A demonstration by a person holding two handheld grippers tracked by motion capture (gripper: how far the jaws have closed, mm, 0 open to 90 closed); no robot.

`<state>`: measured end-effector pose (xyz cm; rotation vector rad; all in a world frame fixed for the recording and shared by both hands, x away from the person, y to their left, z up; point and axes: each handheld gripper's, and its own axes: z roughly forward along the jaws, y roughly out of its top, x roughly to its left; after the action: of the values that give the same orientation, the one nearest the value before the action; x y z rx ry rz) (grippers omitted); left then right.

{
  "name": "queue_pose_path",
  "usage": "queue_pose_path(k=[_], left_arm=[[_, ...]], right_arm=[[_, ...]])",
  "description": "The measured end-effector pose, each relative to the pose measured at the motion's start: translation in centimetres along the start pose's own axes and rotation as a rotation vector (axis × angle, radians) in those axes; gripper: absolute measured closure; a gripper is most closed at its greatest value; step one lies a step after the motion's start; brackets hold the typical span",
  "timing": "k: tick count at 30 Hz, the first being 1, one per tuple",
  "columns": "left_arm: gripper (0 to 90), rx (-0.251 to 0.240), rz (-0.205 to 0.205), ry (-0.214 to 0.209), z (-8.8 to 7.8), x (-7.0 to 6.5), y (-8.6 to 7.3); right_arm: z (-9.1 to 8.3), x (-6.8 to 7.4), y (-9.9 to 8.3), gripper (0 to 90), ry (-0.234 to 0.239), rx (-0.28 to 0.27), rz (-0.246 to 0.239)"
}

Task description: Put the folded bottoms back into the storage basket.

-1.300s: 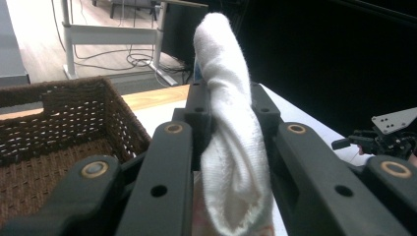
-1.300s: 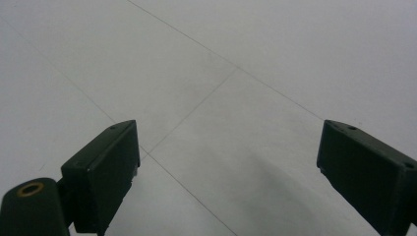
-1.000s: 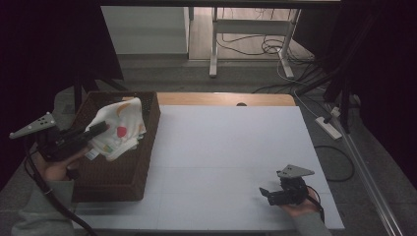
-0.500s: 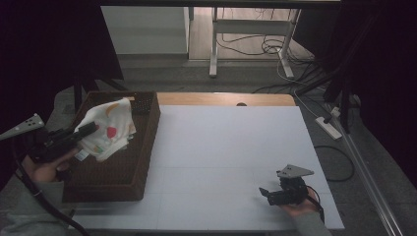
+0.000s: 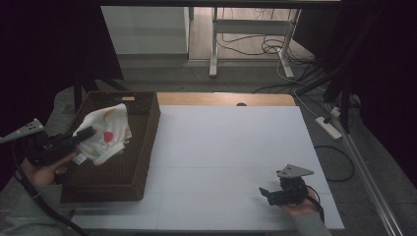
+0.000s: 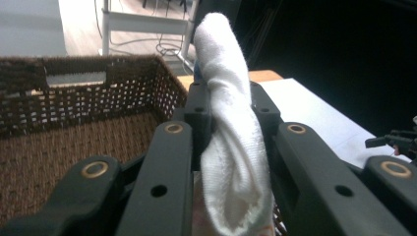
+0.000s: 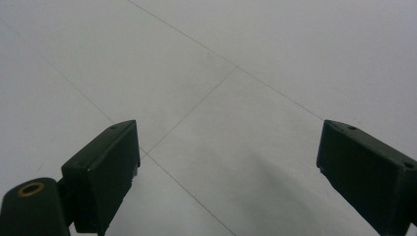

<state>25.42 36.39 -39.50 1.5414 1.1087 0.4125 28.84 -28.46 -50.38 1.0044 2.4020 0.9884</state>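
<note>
A white cloth [image 5: 105, 132] with red and yellow prints hangs over the brown wicker basket [image 5: 142, 142] at the table's left. My left gripper [image 5: 88, 132] is shut on it, held above the basket's left side. In the left gripper view the cloth [image 6: 228, 128] is bunched upright between the black jaws, with the basket's woven wall [image 6: 88, 93] behind. My right gripper [image 5: 264, 192] rests low over the white table [image 5: 231, 147] near its front right, jaws wide apart with nothing between them; the right gripper view has bare white tabletop [image 7: 221, 88] between the two fingertips.
A strip of bare wood [image 5: 221, 99] edges the table's far side. Beyond it stand metal desk legs [image 5: 214, 54] and cables on the floor. A power strip [image 5: 328, 125] lies on the floor to the right. Dark curtains close both sides.
My left gripper has drawn the cloth leftward and slightly down over the basket. The right gripper has stayed in place.
</note>
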Motion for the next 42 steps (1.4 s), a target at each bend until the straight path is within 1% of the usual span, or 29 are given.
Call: queue_pose_path(k=[6,11,14,16,28,42], left_arm=[[75.7,0.031,-0.013,0.000,0.9,0.5,-0.5],[75.7,0.057,-0.022,0.013,1.5,1.0,-0.9],[75.7,0.078,-0.038,0.018,2.0,1.5,-1.4],[75.7,0.085,-0.041,0.019,2.2,1.6,-1.5],[75.7,0.144,-0.055,0.038,3.6,2.5,-2.2],[75.7,0.198,-0.052,0.036,4.7,2.8,-2.4]], right_arm=[[0.0,0.0,0.0,9.6,-0.001,0.003,0.000],[0.0,0.0,0.0,9.7,-0.001,0.004,-0.001],[0.0,0.0,0.0,9.6,-0.001,0.006,0.002],[0.0,0.0,0.0,9.7,-0.001,0.006,0.002],[0.1,0.0,0.0,9.6,-0.002,0.009,0.001],[0.2,0.0,0.0,9.6,-0.003,0.012,0.000]])
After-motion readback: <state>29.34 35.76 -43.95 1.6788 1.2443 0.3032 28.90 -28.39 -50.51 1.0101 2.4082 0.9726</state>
